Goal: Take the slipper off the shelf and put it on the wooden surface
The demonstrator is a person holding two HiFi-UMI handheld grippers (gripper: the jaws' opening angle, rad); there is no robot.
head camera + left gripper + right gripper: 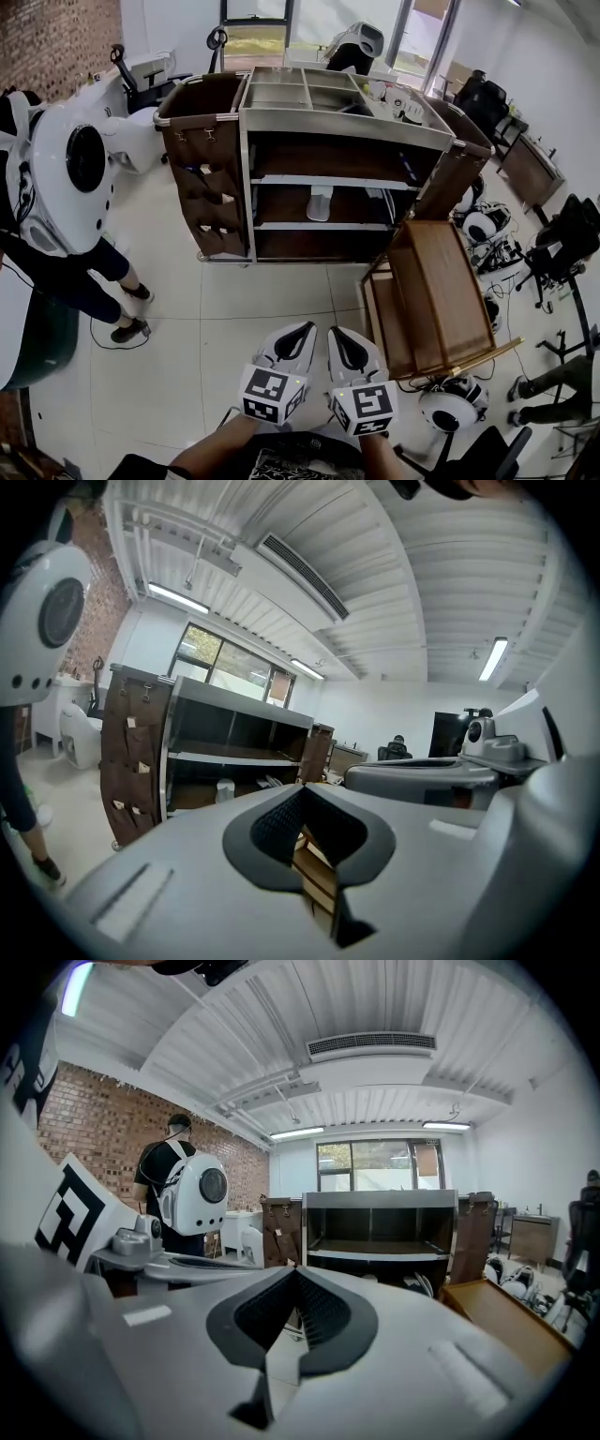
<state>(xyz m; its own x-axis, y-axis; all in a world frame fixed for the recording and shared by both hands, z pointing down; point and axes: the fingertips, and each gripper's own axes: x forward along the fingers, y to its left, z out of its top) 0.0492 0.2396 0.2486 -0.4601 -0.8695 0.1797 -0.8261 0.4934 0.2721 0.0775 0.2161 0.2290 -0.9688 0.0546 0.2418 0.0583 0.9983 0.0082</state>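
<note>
White floor [234, 309] tiles spread around a metal cart [347, 124] with dark shelves and brown pocket bags hung on its sides. Both grippers sit low in the head view, side by side and close together, pointing at the cart and only a little below level. A bare forearm leads back from each to the bottom edge.

The left gripper [302, 328] [301, 791] has its jaws pressed together with nothing between them. The right gripper [339, 331] [297, 1272] is likewise clenched and empty. Each carries a marker cube [272, 394] printed with black-and-white square patterns; no words can be read on them.

The slipper [320, 203] [224, 790] is pale, almost white, and lies on the cart's middle shelf, near its centre, well apart from both grippers. Its detail is too small to tell.

The wooden surface [441, 281] stands right of the cart, near the right gripper. At the left stands a person [84, 272] with a white backpack [66, 178].
</note>
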